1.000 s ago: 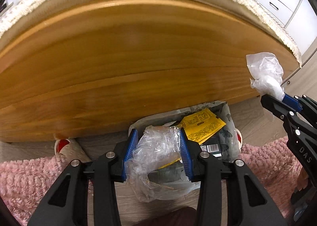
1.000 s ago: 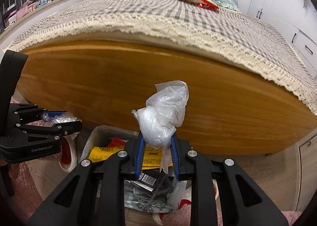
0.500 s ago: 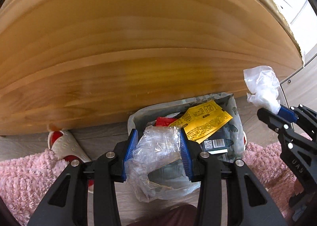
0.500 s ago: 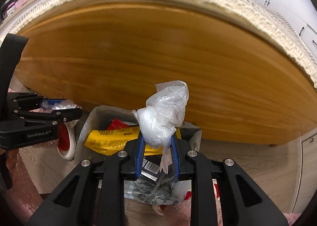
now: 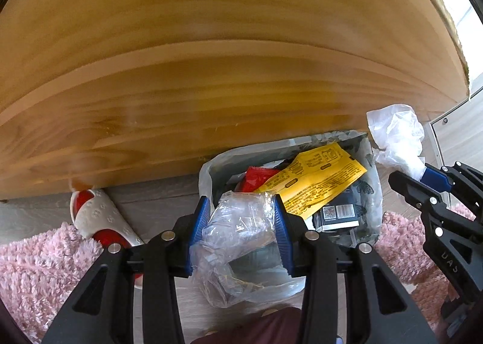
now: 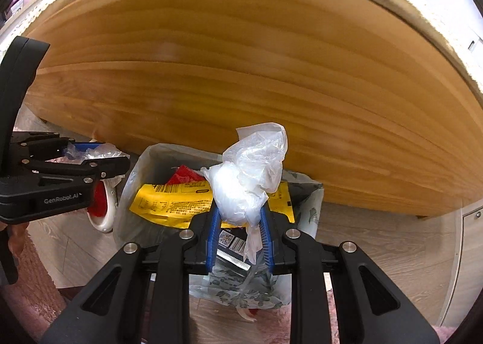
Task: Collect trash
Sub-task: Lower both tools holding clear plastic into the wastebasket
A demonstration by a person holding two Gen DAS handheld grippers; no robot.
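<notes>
Both cameras have dropped and closed in since a second ago: the bedspread fringe has all but left the left wrist view, and the wooden bed frame (image 5: 229, 72), smooth honey-coloured board with long grain, now fills the upper part of both views while the trash bin sits larger below. The left gripper (image 5: 240, 230) is clenched on a crumpled clear plastic wrapper (image 5: 238, 241), glossy and creased, its loose tail sagging below the blue ribbed fingers (image 5: 197, 229). The right gripper (image 6: 240, 230) pinches a wad of milky white plastic bag (image 6: 247, 178), bunched into a knot with a thin tail hanging down between its fingers (image 6: 212, 232). Both loads hang over the near rim of the trash bin (image 5: 208, 168), which stands on the grey wood-look floor (image 6: 377, 241) right against the foot of the bed frame and is lined with a thin translucent bag printed with a leaf pattern. Inside lie a flat yellow printed packet (image 5: 314, 181), a red wrapper (image 5: 258, 178) and a dark box with a barcode label (image 5: 335, 214). A white and red slipper (image 5: 96, 220) lies on the floor just left of the bin, partly on a shaggy pink rug (image 5: 39, 268). The rug also shows to the right of the bin. The bin's mouth is open, with the bed board close behind it.
</notes>
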